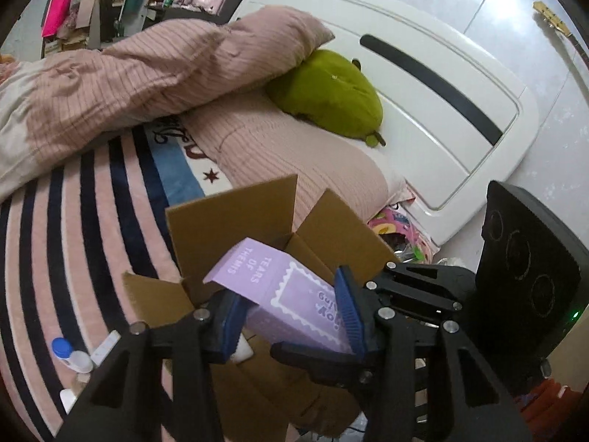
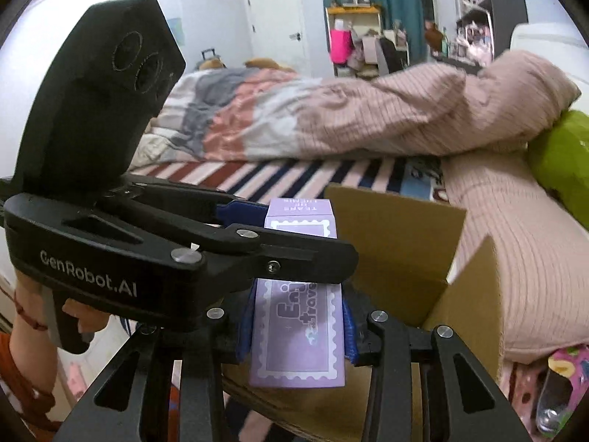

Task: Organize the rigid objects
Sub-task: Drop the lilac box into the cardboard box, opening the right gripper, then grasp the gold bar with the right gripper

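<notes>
Both grippers, left (image 1: 291, 316) and right (image 2: 298, 331), pinch one lilac box (image 2: 298, 335) between their jaws above an open cardboard carton (image 2: 401, 258)

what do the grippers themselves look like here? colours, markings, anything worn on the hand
Both are matte black plastic linkage frames with silver pivot pins and ribbed blue pads. The left gripper carries white "GenRobot.AI" lettering on its body, a pistol-style handle and an angular black housing with three round recesses. The right gripper matches. The hand wears a red string bracelet.
</notes>
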Available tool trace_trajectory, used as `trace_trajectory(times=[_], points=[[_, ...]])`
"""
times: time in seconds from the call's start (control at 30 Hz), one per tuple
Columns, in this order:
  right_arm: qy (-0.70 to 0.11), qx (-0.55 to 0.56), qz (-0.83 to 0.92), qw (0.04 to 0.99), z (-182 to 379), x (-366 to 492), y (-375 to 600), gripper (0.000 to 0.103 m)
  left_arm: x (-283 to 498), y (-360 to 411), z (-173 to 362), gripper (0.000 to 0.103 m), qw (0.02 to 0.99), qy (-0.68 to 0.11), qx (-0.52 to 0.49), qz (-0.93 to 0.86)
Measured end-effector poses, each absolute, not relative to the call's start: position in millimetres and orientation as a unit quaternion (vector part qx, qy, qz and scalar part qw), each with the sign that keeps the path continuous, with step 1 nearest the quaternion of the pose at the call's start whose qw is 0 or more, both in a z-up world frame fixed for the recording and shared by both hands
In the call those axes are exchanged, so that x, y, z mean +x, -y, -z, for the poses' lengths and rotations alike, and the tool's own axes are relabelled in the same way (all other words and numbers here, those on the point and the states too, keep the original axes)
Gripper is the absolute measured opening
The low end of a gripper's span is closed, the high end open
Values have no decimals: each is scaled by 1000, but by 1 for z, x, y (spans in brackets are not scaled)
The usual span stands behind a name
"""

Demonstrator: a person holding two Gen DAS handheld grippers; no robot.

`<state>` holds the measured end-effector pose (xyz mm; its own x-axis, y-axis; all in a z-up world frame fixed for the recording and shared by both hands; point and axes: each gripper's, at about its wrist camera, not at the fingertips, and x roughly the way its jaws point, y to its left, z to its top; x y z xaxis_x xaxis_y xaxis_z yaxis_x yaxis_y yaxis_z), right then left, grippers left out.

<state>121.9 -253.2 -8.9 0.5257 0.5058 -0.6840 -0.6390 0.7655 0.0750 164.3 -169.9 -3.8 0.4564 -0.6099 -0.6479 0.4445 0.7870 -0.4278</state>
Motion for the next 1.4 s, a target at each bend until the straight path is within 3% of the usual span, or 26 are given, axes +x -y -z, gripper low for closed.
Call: trace_trajectory(times=[0.1,0.2,0.23,0.3,0.53,0.7,0.9,1.13,1.4], points=[[-374,-100,-323,864,15,124,259,33,167,173,7,44,847,-426,-91,305],[-390,-118,-307,860,20,126,256,35,165,167,5,66,855,-423,-82,288],[-394,-124,-298,860,21,126,253,43,160,161,0,71,863,-415,-78,278],[-390,-135,-288,864,20,122,248,53,152,147,-8,73,874,-400,-70,265],[-348,-141,-342,861,0,94,205,53,116,57,-26,81,914,-370,-57,157],[-348,-148,-412,829,9,75,144,53,90,-19,-9,82,922,-374,-59,82],[-402,-161,-432,792,61,71,86,53,67,-80,41,82,914,-394,-83,49],[-465,-119,-305,823,134,85,94,55,53,-104,104,82,897,-425,-116,46],[-483,-51,-220,846,169,109,109,55,53,-106,122,82,890,-433,-134,52]])
